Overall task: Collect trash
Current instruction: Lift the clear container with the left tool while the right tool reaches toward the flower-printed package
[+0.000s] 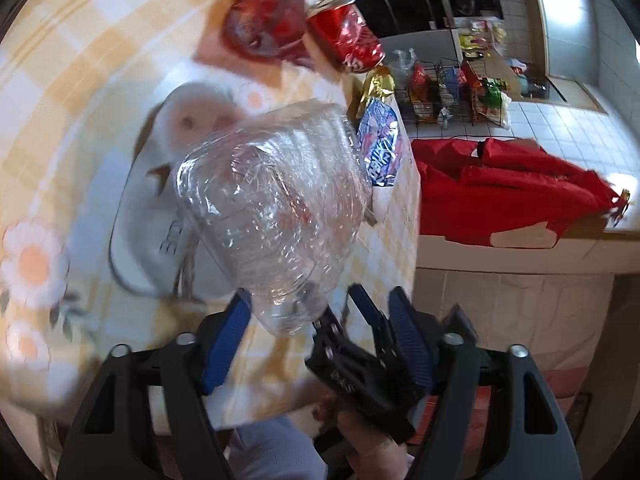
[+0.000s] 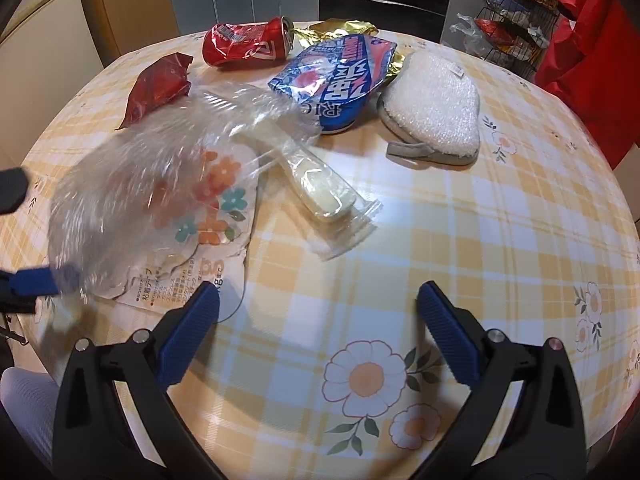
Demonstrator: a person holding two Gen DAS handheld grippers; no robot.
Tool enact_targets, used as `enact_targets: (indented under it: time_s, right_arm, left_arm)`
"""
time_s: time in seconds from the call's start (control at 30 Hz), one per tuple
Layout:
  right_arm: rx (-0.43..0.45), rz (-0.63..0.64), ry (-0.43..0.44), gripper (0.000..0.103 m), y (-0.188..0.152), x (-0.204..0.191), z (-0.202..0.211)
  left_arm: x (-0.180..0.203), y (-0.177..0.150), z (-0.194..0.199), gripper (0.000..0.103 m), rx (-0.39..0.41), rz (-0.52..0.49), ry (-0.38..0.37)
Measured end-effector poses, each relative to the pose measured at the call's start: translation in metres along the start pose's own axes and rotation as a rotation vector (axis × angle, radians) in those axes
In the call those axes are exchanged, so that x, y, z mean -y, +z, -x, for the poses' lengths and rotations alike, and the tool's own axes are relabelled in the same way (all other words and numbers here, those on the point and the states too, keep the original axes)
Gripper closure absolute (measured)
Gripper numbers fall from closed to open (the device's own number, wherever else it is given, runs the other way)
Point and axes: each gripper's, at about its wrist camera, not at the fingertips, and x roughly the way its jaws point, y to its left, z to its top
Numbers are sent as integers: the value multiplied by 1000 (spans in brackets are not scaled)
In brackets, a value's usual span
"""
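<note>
Here, from the left wrist, the left gripper (image 1: 316, 312) pinches a crumpled clear bottle (image 1: 276, 216) above the table (image 1: 60, 80). From the right wrist, the right gripper (image 2: 318, 300) hangs wide, empty — bottle at near left, crushed can (image 2: 248, 42) far.

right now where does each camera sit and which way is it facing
Left wrist: on the left gripper, facing the crushed clear plastic bottle between its blue fingers, over the yellow checked tablecloth; the right gripper's black fingers and a hand intrude.
Right wrist: on the right gripper, jaws open and empty, facing down across the table; a pale sleeve shows.
Shared: the bottle, crushed red drink can, blue snack wrapper, white slipper.
</note>
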Motion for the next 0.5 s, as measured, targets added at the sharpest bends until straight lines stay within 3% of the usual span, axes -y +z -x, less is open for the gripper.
enact_targets:
  time_s: [0.03, 0.07, 0.2, 0.27, 0.5]
  right_arm:
    - [0, 0, 0, 5, 0, 0, 0]
    - [0, 0, 1, 5, 0, 0, 0]
    - [2, 6, 5, 5, 0, 0, 0]
    - [3, 4, 6, 5, 0, 0, 0]
    - [-3, 4, 14, 6, 2, -2, 1]
  left_arm:
    - [0, 1, -2, 56, 3, -1, 10]
    - [0, 3, -5, 70, 2, 4, 16]
    - [-1, 11, -7, 74, 25, 4, 14]
    - [7, 12, -2, 77, 61, -49, 17]
    - [69, 7, 38, 87, 178, -322, -99]
